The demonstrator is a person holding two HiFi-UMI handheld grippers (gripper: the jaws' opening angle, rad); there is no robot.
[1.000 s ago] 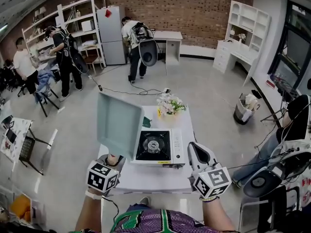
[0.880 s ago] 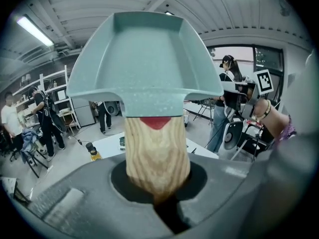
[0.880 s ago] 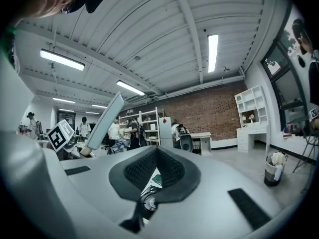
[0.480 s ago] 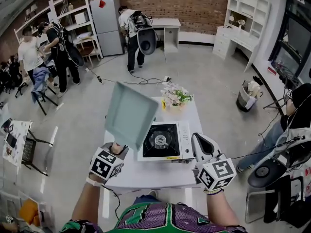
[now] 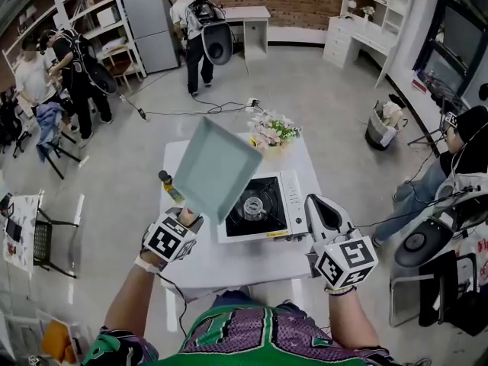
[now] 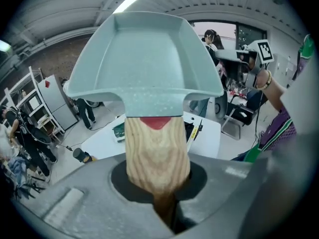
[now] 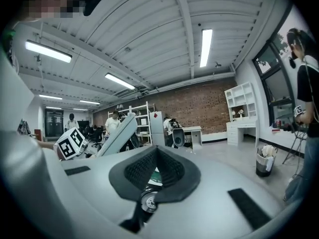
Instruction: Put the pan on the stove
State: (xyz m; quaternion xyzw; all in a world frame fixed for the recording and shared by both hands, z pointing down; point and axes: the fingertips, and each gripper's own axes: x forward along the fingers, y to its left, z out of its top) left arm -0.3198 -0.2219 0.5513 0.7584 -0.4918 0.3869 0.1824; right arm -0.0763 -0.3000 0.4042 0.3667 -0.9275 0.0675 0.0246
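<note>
My left gripper (image 5: 187,218) is shut on the wooden handle (image 6: 155,151) of a pale teal square pan (image 5: 216,168). I hold the pan in the air, tilted, over the left edge of the portable stove (image 5: 284,204). In the left gripper view the pan (image 6: 144,59) fills the upper picture. The stove has a black top and one round burner (image 5: 255,202), and it stands on a white table (image 5: 229,258). My right gripper (image 5: 316,201) hovers just right of the stove. In the right gripper view it (image 7: 157,156) is shut with nothing between the pads.
A flower bunch (image 5: 271,130) stands behind the stove. A dark-capped bottle (image 5: 169,185) sits at the table's left edge. Several people stand at the back left, and one sits at the right. Cables lie on the floor, and a bin (image 5: 383,124) stands at the right.
The pan has swung right and down from beside the stove to over its left edge, with my left gripper following. The right gripper has kept its place by the stove.
</note>
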